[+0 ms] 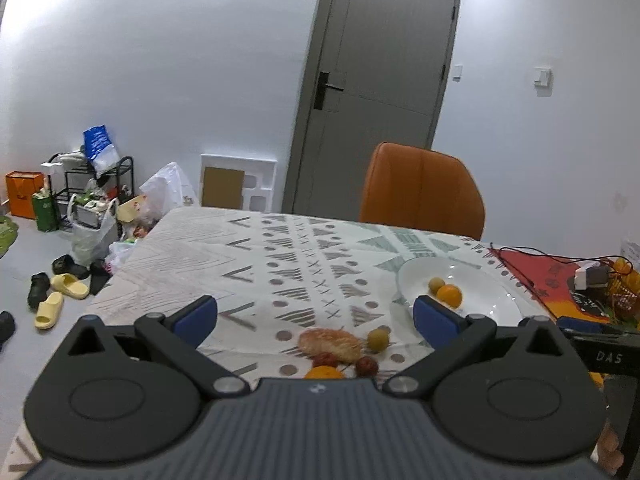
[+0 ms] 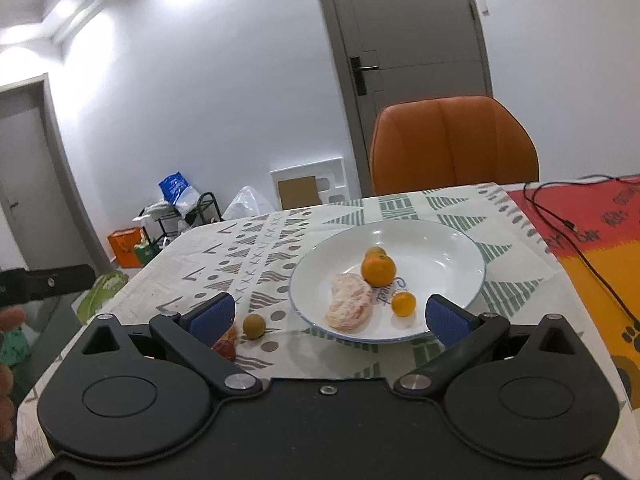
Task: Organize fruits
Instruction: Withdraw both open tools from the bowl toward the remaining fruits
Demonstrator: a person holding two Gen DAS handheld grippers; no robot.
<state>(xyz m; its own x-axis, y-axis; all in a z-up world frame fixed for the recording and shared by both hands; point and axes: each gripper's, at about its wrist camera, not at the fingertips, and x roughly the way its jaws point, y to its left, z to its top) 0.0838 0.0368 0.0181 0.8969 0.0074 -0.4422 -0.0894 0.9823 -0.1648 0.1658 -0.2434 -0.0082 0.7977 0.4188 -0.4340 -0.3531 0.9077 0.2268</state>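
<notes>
A white plate (image 2: 452, 240) sits on the patterned tablecloth. In the right wrist view it holds a peeled citrus fruit (image 2: 350, 302), an orange (image 2: 378, 269) with a greenish fruit behind it, and a small orange fruit (image 2: 403, 304). A green-brown fruit (image 2: 254, 326) and a red fruit (image 2: 224, 349) lie on the cloth left of the plate. My right gripper (image 2: 328, 316) is open and empty above the plate's near edge. My left gripper (image 1: 316, 316) is open and empty above a peeled fruit (image 1: 330, 344), a green fruit (image 1: 378, 339), red fruits (image 1: 366, 366) and an orange (image 1: 323, 372). The plate also shows in the left wrist view (image 1: 492, 296).
An orange chair (image 2: 452, 144) stands behind the table. A black cable (image 2: 580, 248) lies on a red and orange mat (image 2: 592, 264) right of the plate. Bags, a shoe rack (image 1: 96, 176) and slippers (image 1: 56, 300) are on the floor to the left.
</notes>
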